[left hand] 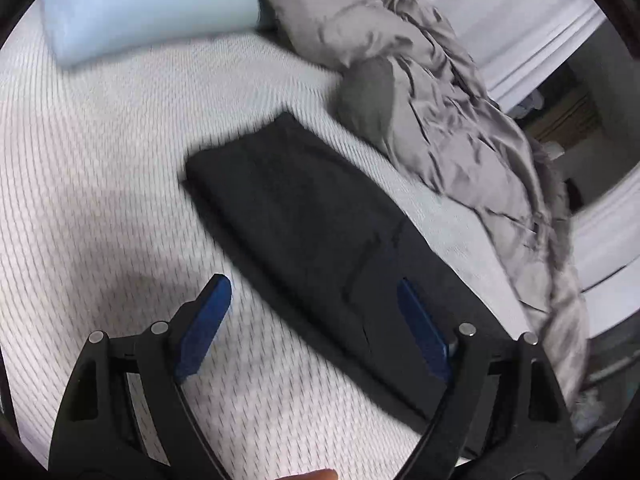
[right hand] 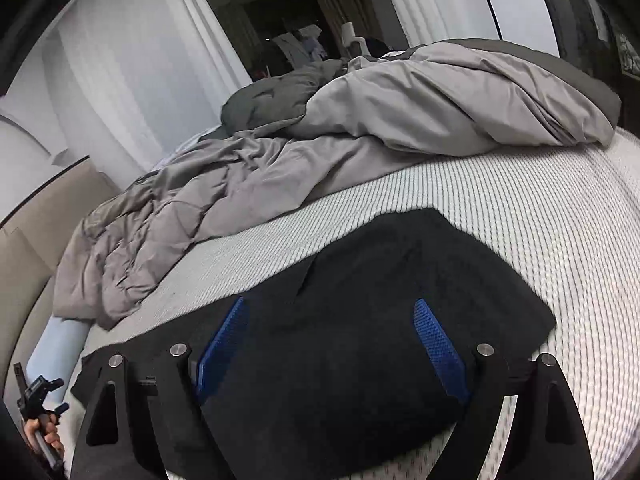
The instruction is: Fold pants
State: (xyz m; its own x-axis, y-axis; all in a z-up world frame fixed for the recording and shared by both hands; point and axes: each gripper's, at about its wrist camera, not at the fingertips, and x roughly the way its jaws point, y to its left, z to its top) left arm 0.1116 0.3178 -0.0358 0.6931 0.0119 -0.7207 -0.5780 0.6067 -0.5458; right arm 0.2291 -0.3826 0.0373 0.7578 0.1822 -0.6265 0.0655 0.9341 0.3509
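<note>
Black pants [left hand: 304,216] lie folded into a long flat strip on the white textured mattress [left hand: 100,184]. My left gripper [left hand: 312,292] hangs open above the strip's near left edge, its blue pads [left hand: 208,320] wide apart with nothing gripped between them. In the right wrist view the same pants [right hand: 360,320] spread dark across the foreground. My right gripper [right hand: 328,312] stands open over them, blue pads [right hand: 438,344] set wide and not pressing on the cloth. The left gripper [right hand: 40,396] shows small at the lower left there, held by a hand.
A crumpled grey duvet [left hand: 440,120] is piled along the bed's far side, also seen as the grey duvet [right hand: 360,128]. A light blue pillow [left hand: 152,4] lies at the head. White curtains [right hand: 120,60] and a beige bed frame [right hand: 28,240] border the bed.
</note>
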